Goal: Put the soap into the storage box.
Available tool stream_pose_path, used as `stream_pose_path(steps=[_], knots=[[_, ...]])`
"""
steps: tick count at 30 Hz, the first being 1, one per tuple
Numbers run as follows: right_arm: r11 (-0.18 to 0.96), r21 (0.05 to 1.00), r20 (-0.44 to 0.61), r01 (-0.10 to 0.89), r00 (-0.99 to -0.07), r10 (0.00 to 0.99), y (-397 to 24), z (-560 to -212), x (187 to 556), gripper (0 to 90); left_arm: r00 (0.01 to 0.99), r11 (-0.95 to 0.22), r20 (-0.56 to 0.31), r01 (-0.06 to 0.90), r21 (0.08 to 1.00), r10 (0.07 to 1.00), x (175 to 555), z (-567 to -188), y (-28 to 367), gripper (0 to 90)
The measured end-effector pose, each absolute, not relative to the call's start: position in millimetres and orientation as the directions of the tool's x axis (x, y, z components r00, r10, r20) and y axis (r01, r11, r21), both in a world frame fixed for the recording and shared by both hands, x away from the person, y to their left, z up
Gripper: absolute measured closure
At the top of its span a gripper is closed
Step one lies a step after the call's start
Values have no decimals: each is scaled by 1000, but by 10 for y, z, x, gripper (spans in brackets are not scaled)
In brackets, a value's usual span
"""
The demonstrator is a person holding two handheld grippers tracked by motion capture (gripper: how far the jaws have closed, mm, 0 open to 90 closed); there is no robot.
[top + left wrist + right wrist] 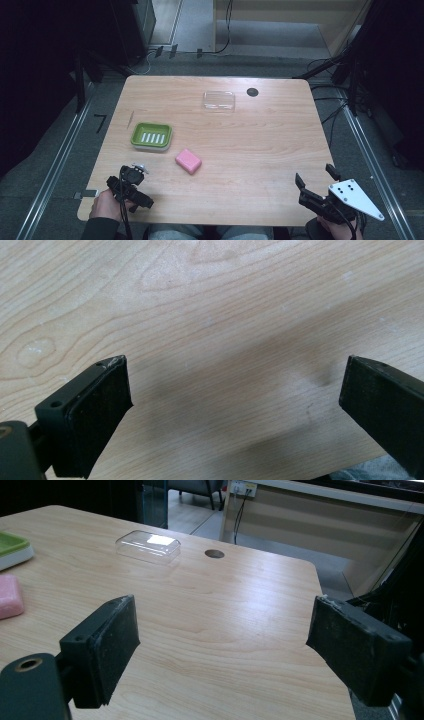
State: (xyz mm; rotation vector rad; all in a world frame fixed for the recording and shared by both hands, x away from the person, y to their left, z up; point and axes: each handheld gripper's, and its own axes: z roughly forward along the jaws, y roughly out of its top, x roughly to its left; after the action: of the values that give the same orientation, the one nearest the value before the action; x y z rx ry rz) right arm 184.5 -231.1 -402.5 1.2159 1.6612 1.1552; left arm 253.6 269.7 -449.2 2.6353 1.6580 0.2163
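I am holding the left tongs low over the near left corner of the counter, pointed down at the wood. In the left gripper view the left tongs are standing wide, with bare wood grain between the jaws and nothing gripped.

Just beyond them I am seeing the green soap dish, sitting upright with a white slotted insert. The pink soap bar is lying near the dish, to its right and nearer to me, apart from it and apart from both tongs.

Further right, toward the far edge, the clear plastic lid is resting on the counter, and a small dark round hole is showing just beside it.

I am holding the right tongs at the near right corner, well apart from the soap bar. In the right gripper view the right tongs are also spread wide and holding nothing, aimed level across the counter toward the lid.
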Motion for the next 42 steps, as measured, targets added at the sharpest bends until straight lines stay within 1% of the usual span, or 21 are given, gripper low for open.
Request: stream_pose_path(steps=[13, 29, 34, 37, 42], knots=[[135, 952, -64, 275, -250, 966, -2309, -4022, 1834, 135, 431, -440, 105, 894, 90, 896, 2536, -4487, 2679, 7], [147, 951, -73, 274, -260, 963, -2285, -4024, 1860, 135, 447, -454, 83, 887, 84, 890, 2606, -4454, 2609, 6], [145, 951, -72, 274, -260, 963, -2286, -4024, 1859, 135, 453, -459, 79, 883, 98, 888, 2664, -4404, 2555, 6], [157, 947, -82, 279, -262, 962, -2284, -4025, 1857, 135, 446, -450, 67, 886, 111, 893, 2691, -4378, 2539, 7], [150, 949, -77, 277, -257, 963, -2296, -4024, 1845, 135, 460, -462, 46, 876, 136, 887, 2750, -4316, 2445, 6]])
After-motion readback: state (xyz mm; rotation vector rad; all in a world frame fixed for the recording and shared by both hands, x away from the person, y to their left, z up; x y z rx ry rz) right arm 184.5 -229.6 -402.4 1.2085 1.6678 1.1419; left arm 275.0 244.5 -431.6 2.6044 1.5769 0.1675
